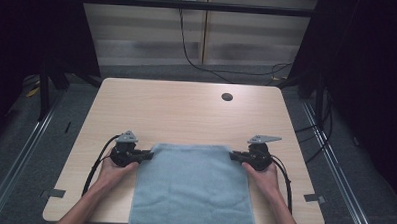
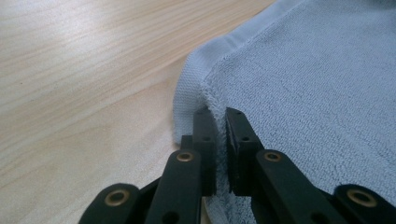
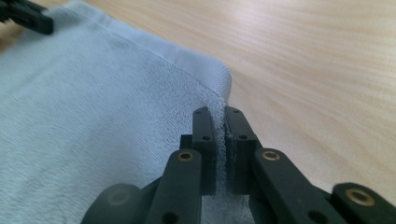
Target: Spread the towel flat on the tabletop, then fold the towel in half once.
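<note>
left gripper [image 1: 144, 155]: black body, grey three-cornered plate sitting on top, black cable looping off the back; right gripper [image 1: 236, 156]: same build, same plate, black cable trailing behind; fingers [image 2: 205, 140] showing as flat black slabs with small screw holes; black link arms running up to them, brass-coloured pivot rings shining at the joints; forearms coming in bare, no sleeves or gloves showing
</note>
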{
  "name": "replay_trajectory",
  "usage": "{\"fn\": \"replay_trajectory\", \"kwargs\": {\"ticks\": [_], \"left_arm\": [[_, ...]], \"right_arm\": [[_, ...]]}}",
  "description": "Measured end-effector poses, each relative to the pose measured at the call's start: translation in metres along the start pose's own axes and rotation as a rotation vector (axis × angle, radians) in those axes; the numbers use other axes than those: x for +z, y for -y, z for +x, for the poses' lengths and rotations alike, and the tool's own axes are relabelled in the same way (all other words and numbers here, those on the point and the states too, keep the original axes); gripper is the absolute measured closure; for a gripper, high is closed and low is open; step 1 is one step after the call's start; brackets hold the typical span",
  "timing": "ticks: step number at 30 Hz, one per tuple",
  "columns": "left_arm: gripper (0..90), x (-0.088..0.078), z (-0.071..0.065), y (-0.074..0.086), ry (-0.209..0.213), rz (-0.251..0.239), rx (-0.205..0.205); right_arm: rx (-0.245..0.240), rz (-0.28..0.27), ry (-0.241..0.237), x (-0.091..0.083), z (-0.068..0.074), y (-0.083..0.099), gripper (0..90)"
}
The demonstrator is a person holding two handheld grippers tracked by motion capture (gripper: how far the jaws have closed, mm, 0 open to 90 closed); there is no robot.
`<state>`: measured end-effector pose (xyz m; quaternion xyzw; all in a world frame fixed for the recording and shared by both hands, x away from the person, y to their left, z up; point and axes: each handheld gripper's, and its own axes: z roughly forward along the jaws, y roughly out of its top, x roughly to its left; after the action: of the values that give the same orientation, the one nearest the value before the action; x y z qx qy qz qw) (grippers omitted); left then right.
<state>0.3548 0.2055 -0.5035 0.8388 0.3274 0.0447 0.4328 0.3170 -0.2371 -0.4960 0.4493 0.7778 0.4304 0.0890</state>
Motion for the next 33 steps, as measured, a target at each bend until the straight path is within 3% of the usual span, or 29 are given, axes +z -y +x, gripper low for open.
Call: {"fn": "replay_trajectory", "kwargs": {"ticks": [4,5,10,14,18,20,33], "left_arm": [[84.3,-0.013,-0.001,-0.01,0.024,-0.07,-0.03],[84.4,-0.017,-0.001,-0.015,0.017,-0.076,-0.014],[84.8,-0.029,0.003,-0.036,0.022,-0.158,-0.03],[84.8,-0.036,0.007,-0.052,0.011,-0.188,-0.013],[84.8,-0.041,0.014,-0.064,0.019,-0.223,-0.037],[84.8,-0.043,0.016,-0.071,0.021,-0.231,-0.027],[84.9,-0.053,0.02,-0.121,0.014,-0.298,-0.019]], "right_arm": [[0.008,-0.061,-0.017,-0.012,0.001,-0.008,84.6],[0.008,-0.072,-0.018,-0.014,0.0,-0.01,84.7],[0.016,-0.131,-0.015,-0.02,-0.006,-0.03,84.9],[-0.003,-0.16,-0.012,-0.023,-0.005,-0.049,85.0],[-0.005,-0.199,-0.011,-0.03,-0.008,-0.068,85.1],[-0.01,-0.215,-0.012,-0.033,-0.01,-0.076,85.2],[0.002,-0.284,0.013,-0.05,-0.025,-0.116,85.5]]}}
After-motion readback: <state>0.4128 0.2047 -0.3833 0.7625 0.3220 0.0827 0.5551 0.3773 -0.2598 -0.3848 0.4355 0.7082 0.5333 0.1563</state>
